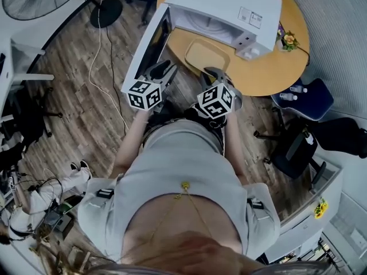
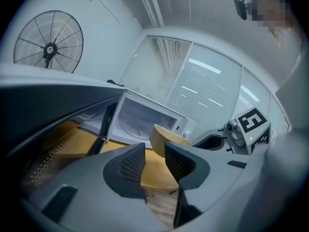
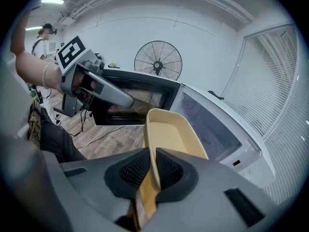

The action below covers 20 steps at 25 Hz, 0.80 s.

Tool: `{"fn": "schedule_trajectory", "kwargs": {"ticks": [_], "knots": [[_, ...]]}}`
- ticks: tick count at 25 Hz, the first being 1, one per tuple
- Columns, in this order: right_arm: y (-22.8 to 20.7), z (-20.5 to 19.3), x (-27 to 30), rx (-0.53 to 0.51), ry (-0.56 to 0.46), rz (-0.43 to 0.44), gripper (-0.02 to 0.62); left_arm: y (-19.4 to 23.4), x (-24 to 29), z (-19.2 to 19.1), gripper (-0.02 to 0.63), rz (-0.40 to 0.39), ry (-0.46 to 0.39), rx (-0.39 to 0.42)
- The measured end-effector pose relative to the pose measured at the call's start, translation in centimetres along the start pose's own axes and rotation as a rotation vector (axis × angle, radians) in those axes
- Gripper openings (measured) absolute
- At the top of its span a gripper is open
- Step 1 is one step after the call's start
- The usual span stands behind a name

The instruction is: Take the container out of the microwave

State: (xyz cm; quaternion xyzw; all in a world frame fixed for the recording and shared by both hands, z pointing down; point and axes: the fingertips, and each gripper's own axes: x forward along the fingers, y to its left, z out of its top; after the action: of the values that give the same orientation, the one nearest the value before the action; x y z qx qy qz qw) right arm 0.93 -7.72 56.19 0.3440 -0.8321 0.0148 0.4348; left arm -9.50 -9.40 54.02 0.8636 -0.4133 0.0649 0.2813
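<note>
1. Right hand-held gripper [image 3: 148,170]: I hold it clamped on the container [image 3: 169,132]. One jaw sits inside the near wall and the other outside it, with the wall pinched between the ribbed pads [image 3: 133,170].

2. Container: a pale yellow, shallow, rectangular tub with rounded corners. It is empty. It is outside the microwave [image 1: 229,4], just in front of the open cavity and over the near part of the tabletop [image 1: 287,67]. In the right gripper view its long axis runs away from the jaws towards the microwave. I cannot tell whether its base touches the tabletop.

3. Left hand-held gripper [image 2: 154,163]: its jaws stand apart with nothing between them. Through the gap I see only the tabletop and, further off, the container. In the head view this hand-held gripper is just beside the free edge of the door [image 1: 150,44], left of the right one and apart from it.

4. Microwave: a white unit on the round wooden tabletop. Its dark-windowed door is swung fully open to my left. The white cavity shows no item inside.

5. Surroundings: a standing fan [image 3: 158,62] is on the wooden floor [image 1: 86,96] beyond the door.
</note>
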Motion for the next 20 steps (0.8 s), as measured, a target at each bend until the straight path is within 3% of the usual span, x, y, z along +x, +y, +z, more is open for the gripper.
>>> {"fn": "schedule_trajectory", "kwargs": {"ticks": [20], "knots": [[0.09, 0.95, 0.99, 0.008, 0.007, 0.028, 0.043, 1.01, -0.14, -0.03, 0.126, 0.025, 0.013, -0.006]]}}
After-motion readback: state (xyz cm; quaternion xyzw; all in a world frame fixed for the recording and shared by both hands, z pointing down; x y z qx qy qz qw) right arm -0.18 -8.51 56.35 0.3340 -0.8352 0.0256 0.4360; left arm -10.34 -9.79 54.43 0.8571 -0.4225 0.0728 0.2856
